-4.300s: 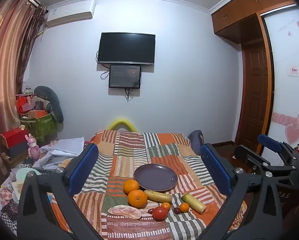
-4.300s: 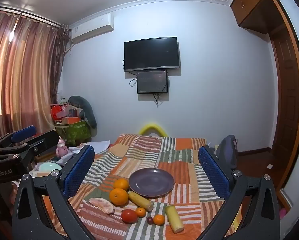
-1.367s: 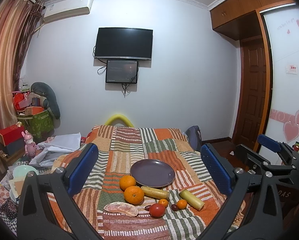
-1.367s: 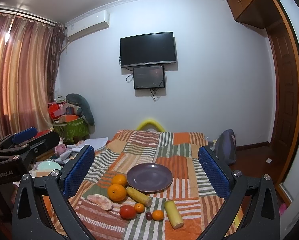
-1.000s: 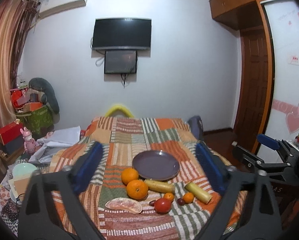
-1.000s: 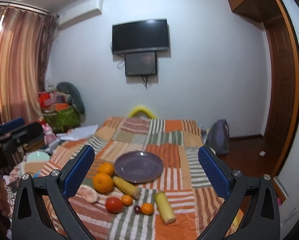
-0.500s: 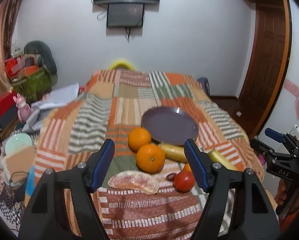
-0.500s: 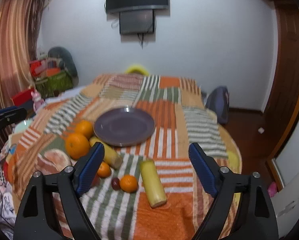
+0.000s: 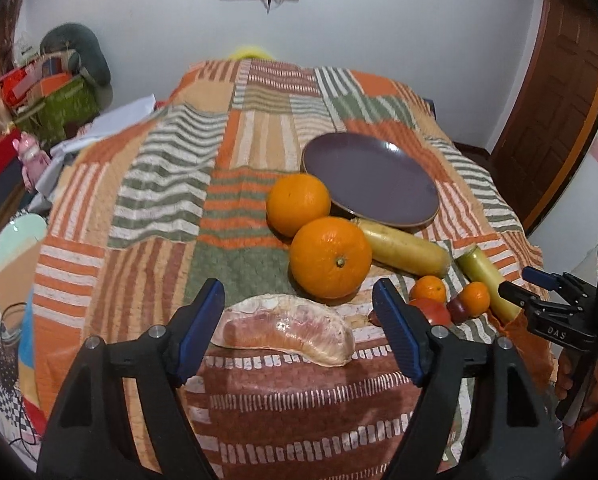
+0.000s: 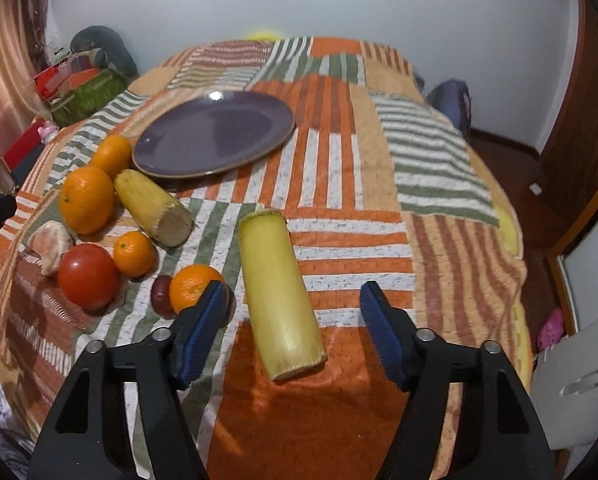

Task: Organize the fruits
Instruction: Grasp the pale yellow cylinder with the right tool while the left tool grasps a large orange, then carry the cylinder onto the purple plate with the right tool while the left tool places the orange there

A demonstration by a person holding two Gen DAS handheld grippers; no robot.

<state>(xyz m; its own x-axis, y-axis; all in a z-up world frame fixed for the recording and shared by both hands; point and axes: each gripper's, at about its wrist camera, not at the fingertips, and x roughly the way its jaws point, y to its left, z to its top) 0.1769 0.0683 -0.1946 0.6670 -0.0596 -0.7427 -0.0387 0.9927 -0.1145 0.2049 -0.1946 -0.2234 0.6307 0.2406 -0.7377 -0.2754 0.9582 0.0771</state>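
An empty purple plate (image 9: 373,186) (image 10: 213,138) lies on the striped bedspread. Near it lie two large oranges (image 9: 331,263), a peeled pomelo segment (image 9: 285,330), a red tomato (image 10: 87,276), two small mandarins (image 10: 135,253), a dark plum (image 10: 162,290) and two yellow cane pieces (image 10: 279,294) (image 9: 405,252). My left gripper (image 9: 299,306) is open, its fingers on either side of the pomelo segment, just above it. My right gripper (image 10: 293,304) is open around the near yellow cane piece, not touching it.
The striped bedspread (image 9: 171,184) covers the whole bed. Boxes, a green bag (image 9: 55,108) and clutter stand at the left of the bed. A wooden door (image 9: 555,120) is at the right, a dark backpack (image 10: 453,104) on the floor beyond the bed.
Both grippers have moved down and forward to the fruits and narrowed somewhat. The left now straddles the pomelo segment, the right the near yellow cane piece.
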